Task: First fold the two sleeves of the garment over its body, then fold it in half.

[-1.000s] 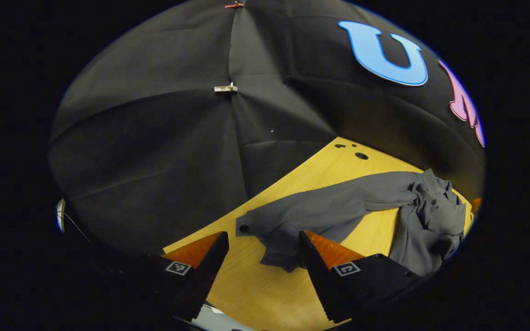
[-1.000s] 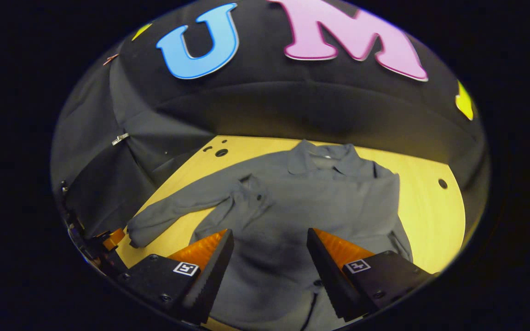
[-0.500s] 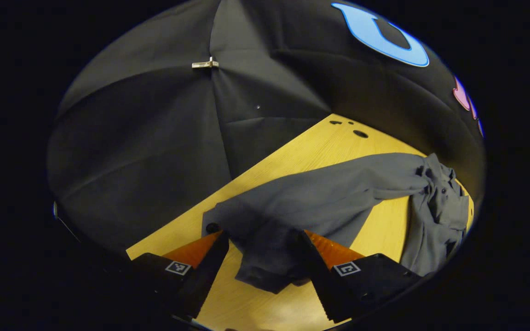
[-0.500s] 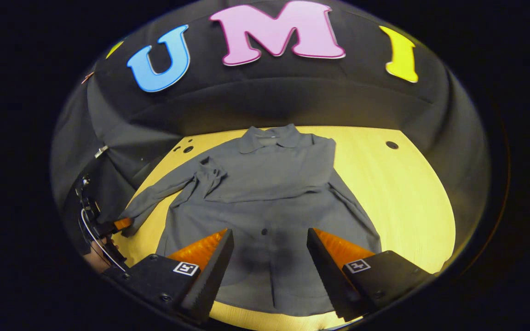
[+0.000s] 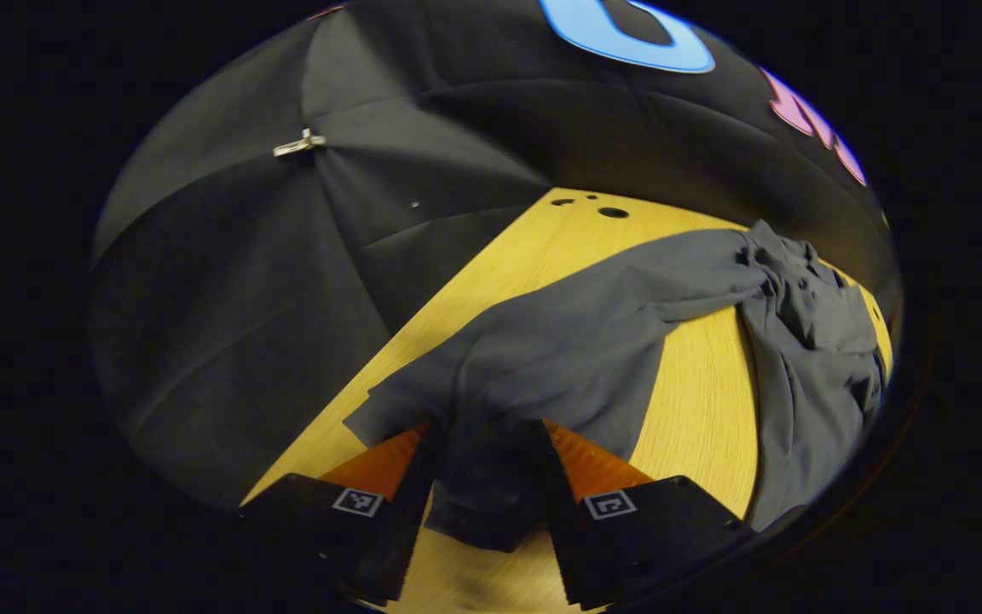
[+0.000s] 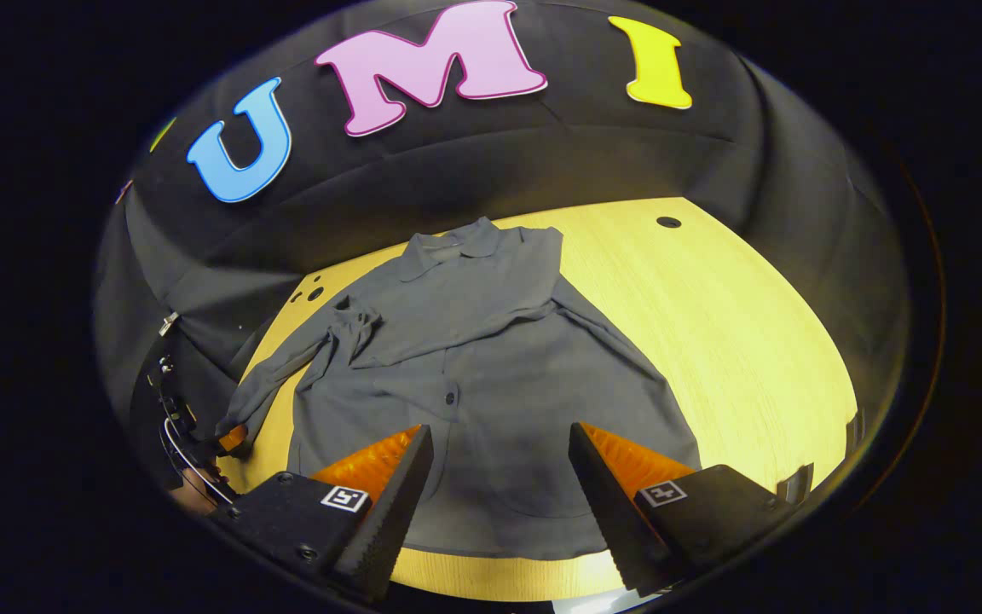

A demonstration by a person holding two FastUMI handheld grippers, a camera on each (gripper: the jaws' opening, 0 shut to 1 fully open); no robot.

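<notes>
Grey, collared, button-front garment (image 6: 491,375) of soft cloth lies spread on the yellow wooden worktop (image 6: 730,315), collar toward the black cloth booth wall (image 6: 491,188) and hem toward the camera in the right gripper view. One long sleeve (image 6: 474,328) is laid across its chest. The other sleeve (image 5: 576,341) stretches out sideways over the bare wood toward the worktop's left edge, with a bunch of wrinkled fabric at the shoulder.

In the left gripper view the left hand-held gripper (image 5: 484,477) has the cuff end of that stretched sleeve between its two fingers, which stand close together with the cloth filling the gap and pressed on both sides; the cuff hangs slightly below them over the wood. The same gripper appears small at the left rim of the right gripper view, at the sleeve's end.

The right hand-held gripper (image 6: 499,486) is above the lower part of the garment, its fingers spread wide apart with nothing between them.

Round dark holes (image 5: 612,211) sit in the worktop's far corner, and a small metal clip (image 5: 299,145) pins the wall cloth.
</notes>
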